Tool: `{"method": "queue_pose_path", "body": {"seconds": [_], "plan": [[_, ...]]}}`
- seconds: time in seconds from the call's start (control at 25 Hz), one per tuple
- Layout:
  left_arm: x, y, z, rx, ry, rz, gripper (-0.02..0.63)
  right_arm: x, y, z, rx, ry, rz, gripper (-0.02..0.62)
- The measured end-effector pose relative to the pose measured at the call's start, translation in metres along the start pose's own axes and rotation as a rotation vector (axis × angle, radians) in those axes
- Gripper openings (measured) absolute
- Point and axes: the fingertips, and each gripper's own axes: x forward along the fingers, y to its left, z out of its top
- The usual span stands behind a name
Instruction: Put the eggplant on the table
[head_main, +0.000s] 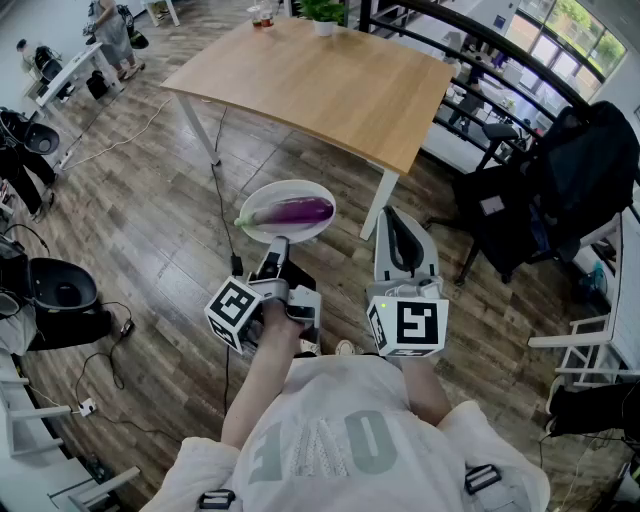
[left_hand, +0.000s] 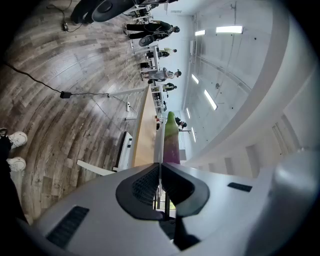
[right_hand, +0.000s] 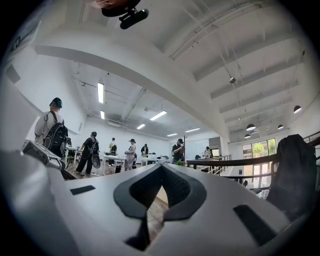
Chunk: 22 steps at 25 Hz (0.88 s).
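Observation:
A purple eggplant with a green stem end lies on a white plate held above the wood floor. My left gripper is shut on the plate's near rim. In the left gripper view the plate runs edge-on as a thin white line out of the closed jaws, and the eggplant shows beyond my left gripper. The light wooden table stands ahead, past the plate. My right gripper hangs beside the plate, shut with nothing in it; its tips meet.
A potted plant and a small item stand at the table's far edge. A chair draped with dark clothing is at the right, near a black railing. Cables trail on the floor; black chairs at the left. People stand in the distance.

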Motion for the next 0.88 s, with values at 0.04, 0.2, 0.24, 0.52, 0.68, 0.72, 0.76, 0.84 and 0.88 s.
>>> {"method": "queue_pose_path", "body": {"seconds": [0.04,0.2,0.24,0.52,0.68,0.72,0.76,0.84,0.88], "plan": [[0.000,0.000,0.000,0.002,0.001,0.000,0.018,0.000,0.000,0.000,0.002,0.000,-0.001,0.018],[0.002,-0.003,0.000,0.007,0.006,-0.003,0.018,0.002,0.003,0.000,0.010,0.000,0.003,0.018],[0.003,-0.003,0.000,0.008,0.007,-0.004,0.018,0.003,0.004,-0.001,0.013,0.001,0.002,0.018],[0.014,-0.003,0.003,0.004,0.025,-0.002,0.018,0.014,0.011,-0.005,0.029,0.009,0.009,0.018],[0.023,-0.002,0.009,0.002,0.039,0.001,0.018,0.025,0.016,-0.005,0.061,-0.002,0.003,0.018],[0.024,-0.002,0.012,0.003,0.044,0.002,0.018,0.028,0.017,-0.006,0.066,0.001,-0.003,0.018],[0.026,-0.002,0.015,0.004,0.049,0.001,0.018,0.030,0.019,-0.006,0.068,0.003,-0.008,0.018],[0.027,-0.001,0.020,0.003,0.057,0.000,0.018,0.032,0.021,-0.007,0.066,0.006,-0.019,0.018],[0.027,-0.001,0.022,0.003,0.062,-0.001,0.018,0.031,0.022,-0.007,0.067,0.009,-0.027,0.018]]}}
